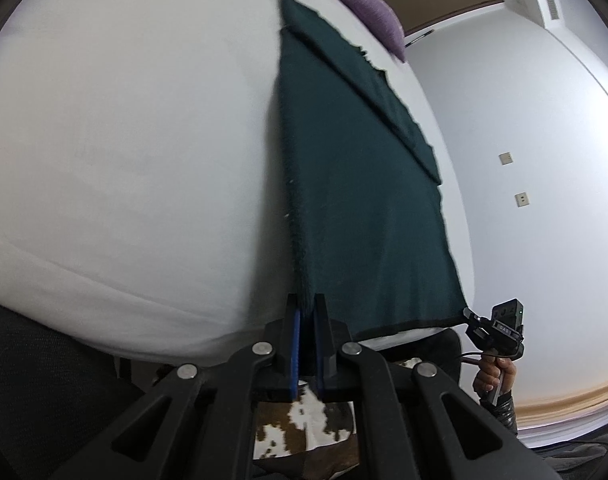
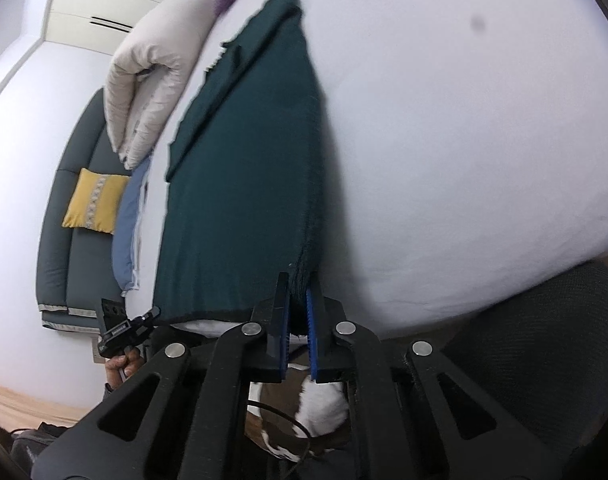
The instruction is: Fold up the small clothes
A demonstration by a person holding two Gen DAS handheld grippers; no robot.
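Observation:
A dark green knitted garment [image 1: 356, 184] lies stretched along the white bed [image 1: 123, 140], with a sleeve folded over its far part. My left gripper [image 1: 307, 304] is shut on one near corner of its hem. My right gripper [image 2: 299, 286] is shut on the other near corner of the garment [image 2: 247, 184], pinching several layers. Each gripper shows in the other's view: the right one [image 1: 470, 316] at the hem's right end, the left one [image 2: 153, 314] at its left end. The hem is held taut between them at the bed's near edge.
A purple cushion [image 1: 374, 12] lies at the bed's far end. A folded cream duvet [image 2: 151, 76] and a blue sheet [image 2: 127, 216] lie beside the garment. A grey sofa [image 2: 69, 216] with a yellow cushion [image 2: 93, 206] stands by the wall. A cowhide rug [image 1: 304, 420] is below.

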